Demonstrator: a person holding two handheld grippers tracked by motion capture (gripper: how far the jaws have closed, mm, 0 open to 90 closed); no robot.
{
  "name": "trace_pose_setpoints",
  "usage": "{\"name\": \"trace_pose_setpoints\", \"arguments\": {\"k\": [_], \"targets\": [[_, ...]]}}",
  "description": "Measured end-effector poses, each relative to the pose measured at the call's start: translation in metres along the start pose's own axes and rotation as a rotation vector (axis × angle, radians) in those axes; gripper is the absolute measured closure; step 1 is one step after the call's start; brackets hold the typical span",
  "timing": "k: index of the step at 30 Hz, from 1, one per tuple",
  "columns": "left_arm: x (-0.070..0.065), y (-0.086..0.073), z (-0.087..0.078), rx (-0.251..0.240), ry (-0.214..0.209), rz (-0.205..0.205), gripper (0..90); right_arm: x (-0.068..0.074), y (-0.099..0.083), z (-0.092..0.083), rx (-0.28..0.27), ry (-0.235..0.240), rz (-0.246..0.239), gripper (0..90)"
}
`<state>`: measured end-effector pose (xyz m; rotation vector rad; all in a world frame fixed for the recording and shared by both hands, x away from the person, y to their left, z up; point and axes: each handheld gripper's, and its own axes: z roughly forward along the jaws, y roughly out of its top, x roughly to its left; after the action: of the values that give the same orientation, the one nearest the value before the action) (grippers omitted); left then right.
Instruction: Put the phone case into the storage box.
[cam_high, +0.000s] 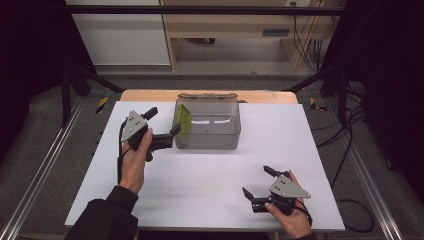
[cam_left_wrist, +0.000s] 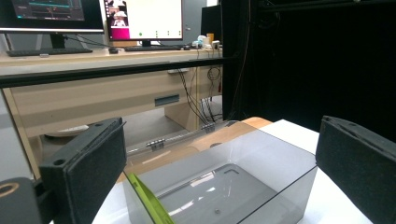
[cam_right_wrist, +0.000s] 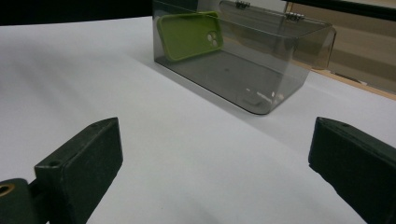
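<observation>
In the high view the left claw (cam_high: 162, 121) is at the left side of the worktop (cam_high: 150, 200), just beside the left wall of the clear box (cam_high: 207, 125). The left hand (cam_high: 134, 155) grips it from behind, w/ the forearm in a dark sleeve coming up from the bottom edge and the wrist about straight; the grey three-cornered plate faces up. Its jaws stand wide apart and hold nothing; one jaw tip is very near the box wall, but I cannot tell if it touches. In the left gripper view the two black pads are far from each other, and between them is the box (cam_left_wrist: 224, 186) w/ the green phone case (cam_left_wrist: 147, 200) at its left end. The case (cam_high: 183, 120) stands on its edge inside the box, leaning against the left wall; in the right gripper view its camera cut-out is visible (cam_right_wrist: 189, 35). The right claw (cam_high: 256, 181) is at the front right part of the worktop, well apart from the box, low over the white surface. The right hand (cam_high: 287, 212) holds it from the near side, jaws pointing to the upper left. This claw is also wide open and empty, approx. directed at the box (cam_right_wrist: 243, 70).
</observation>
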<state>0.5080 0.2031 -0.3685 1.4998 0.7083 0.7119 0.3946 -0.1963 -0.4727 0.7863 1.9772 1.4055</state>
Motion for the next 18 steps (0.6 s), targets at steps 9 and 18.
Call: {"name": "trace_pose_setpoints", "arguments": {"k": [9,18], "targets": [[0.009,-0.006,-0.010,-0.009,0.014,-0.014,1.6,0.000,0.000,0.000,0.003,0.001,0.002,3.1],[0.013,-0.016,-0.019,-0.007,0.028,-0.024,1.7,0.001,0.000,0.000,0.005,0.002,0.003,3.1]]}}
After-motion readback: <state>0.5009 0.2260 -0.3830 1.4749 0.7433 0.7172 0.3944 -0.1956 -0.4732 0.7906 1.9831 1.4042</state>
